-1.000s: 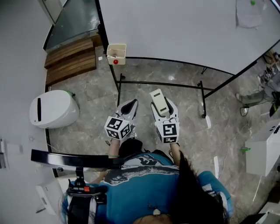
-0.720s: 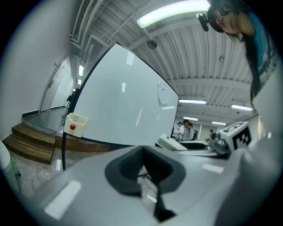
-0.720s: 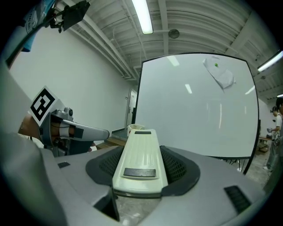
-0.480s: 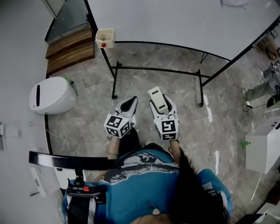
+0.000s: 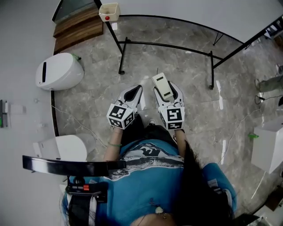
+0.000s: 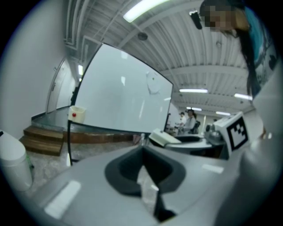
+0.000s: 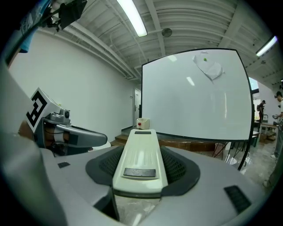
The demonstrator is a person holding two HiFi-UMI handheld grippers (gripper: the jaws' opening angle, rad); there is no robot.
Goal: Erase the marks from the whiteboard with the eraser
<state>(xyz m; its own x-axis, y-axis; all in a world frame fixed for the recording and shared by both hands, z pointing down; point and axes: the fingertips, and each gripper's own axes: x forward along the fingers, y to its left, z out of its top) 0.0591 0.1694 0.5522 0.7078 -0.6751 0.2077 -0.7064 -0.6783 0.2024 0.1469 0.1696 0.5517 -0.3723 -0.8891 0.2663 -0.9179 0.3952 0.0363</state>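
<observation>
The cream eraser (image 5: 162, 86) lies lengthwise between the jaws of my right gripper (image 5: 167, 94), which is shut on it at waist height. In the right gripper view the eraser (image 7: 140, 158) points toward the whiteboard (image 7: 199, 99), which stands some way off. A faint smudged mark (image 7: 209, 67) with a small green dot shows near the board's top. My left gripper (image 5: 131, 93) hangs beside the right one, its jaws together with nothing in them. The left gripper view shows the whiteboard (image 6: 121, 99) ahead and the held eraser (image 6: 162, 137) at the right.
A small tray (image 5: 109, 11) with a red item hangs at the board's left corner. The board's black stand (image 5: 168, 45) crosses the marble floor. A white bin (image 5: 59, 70) and wooden steps (image 5: 77, 26) are at the left. A white cabinet (image 5: 267, 150) stands at the right.
The whiteboard and its stand have slid toward the top of the head view, so I stand farther back from it. Both grippers keep their pose, the eraser still held.
</observation>
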